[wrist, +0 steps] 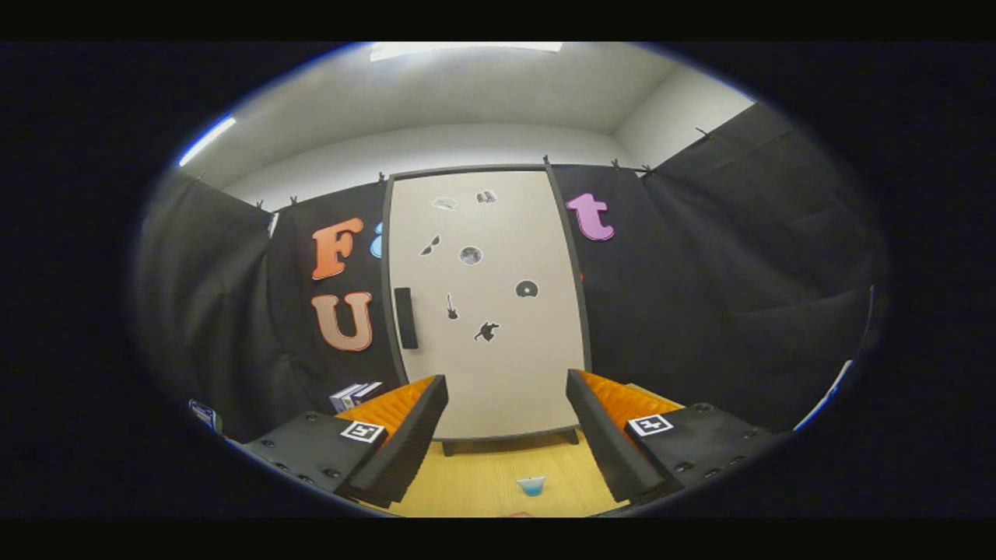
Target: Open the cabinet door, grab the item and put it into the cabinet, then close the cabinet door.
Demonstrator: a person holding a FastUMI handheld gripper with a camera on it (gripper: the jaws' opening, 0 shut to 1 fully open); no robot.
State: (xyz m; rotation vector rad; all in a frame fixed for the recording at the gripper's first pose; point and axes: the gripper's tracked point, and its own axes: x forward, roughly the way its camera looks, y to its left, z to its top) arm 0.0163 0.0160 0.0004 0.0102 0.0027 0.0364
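Observation:
A tall off-white cabinet (486, 311) with a dark frame stands straight ahead on the wooden table (475, 482), beyond my fingers. Its door is closed and carries several small dark stickers. A black vertical handle (405, 317) sits on the door's left edge. My gripper (506, 424) is open, fingers wide apart, with nothing between them, well short of the cabinet. A small blue item (531, 485) lies on the table between the fingers, near me. A bit of something reddish (520, 514) peeks in just below it.
Black cloth walls close in the booth on both sides and behind the cabinet. A small stack of box-like things (354, 394) sits left of the cabinet's base, behind my left finger. Bare wooden tabletop lies between me and the cabinet.

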